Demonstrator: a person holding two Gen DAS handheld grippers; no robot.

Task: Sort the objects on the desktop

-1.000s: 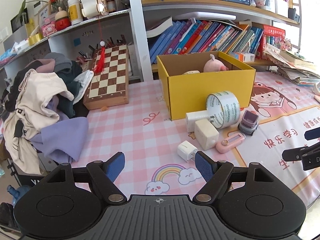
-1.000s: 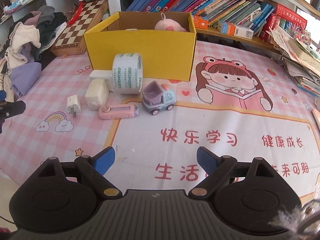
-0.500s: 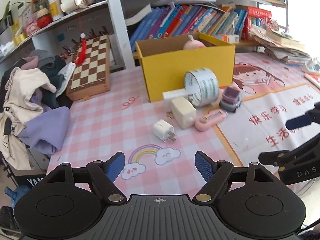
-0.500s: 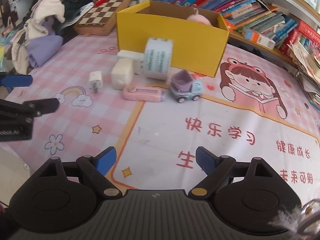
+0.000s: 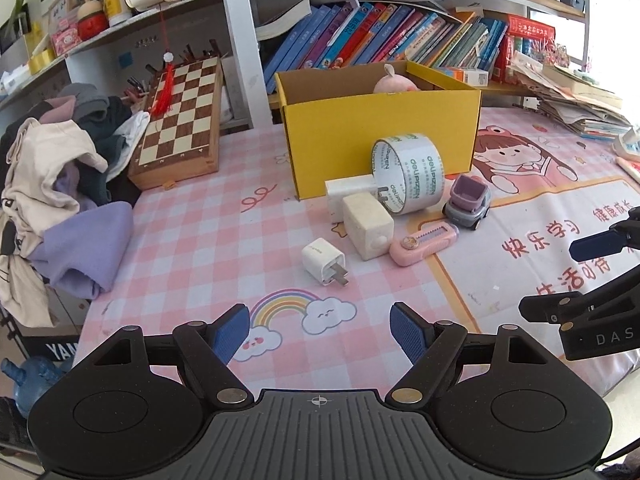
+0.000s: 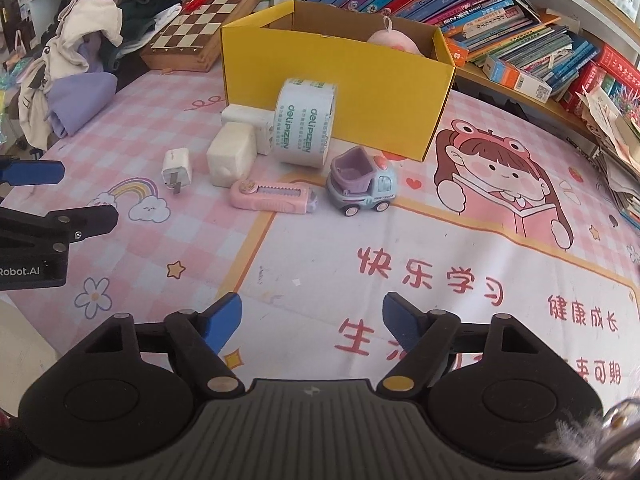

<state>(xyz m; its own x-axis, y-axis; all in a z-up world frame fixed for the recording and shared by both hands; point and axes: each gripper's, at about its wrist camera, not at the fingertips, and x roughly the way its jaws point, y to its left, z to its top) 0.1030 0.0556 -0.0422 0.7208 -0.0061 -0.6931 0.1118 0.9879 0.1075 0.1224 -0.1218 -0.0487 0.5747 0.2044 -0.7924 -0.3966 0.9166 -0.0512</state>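
Note:
A yellow cardboard box [image 5: 380,136] [image 6: 340,80] stands open on the pink mat with a pink plush toy [image 5: 394,82] inside. In front of it sit a roll of tape [image 5: 408,172] [image 6: 306,120], two white blocks [image 5: 368,226] [image 6: 232,154], a small white plug charger [image 5: 323,262] [image 6: 177,165], a pink utility knife [image 5: 424,240] [image 6: 274,197] and a purple toy truck [image 5: 468,202] [image 6: 360,186]. My left gripper [image 5: 320,334] hovers open just short of the charger. Over the mat's lettering my right gripper [image 6: 312,322] is open and empty.
A chessboard [image 5: 180,120] leans at the back left beside a heap of clothes [image 5: 60,184]. Shelves of books [image 5: 400,36] run behind the box. Stacked papers [image 5: 572,100] lie at the far right. The table edge is close at the left.
Both grippers have pulled back and swung, so the group of objects sits farther off and more centred. Each gripper now shows in the other's view. Both stay open.

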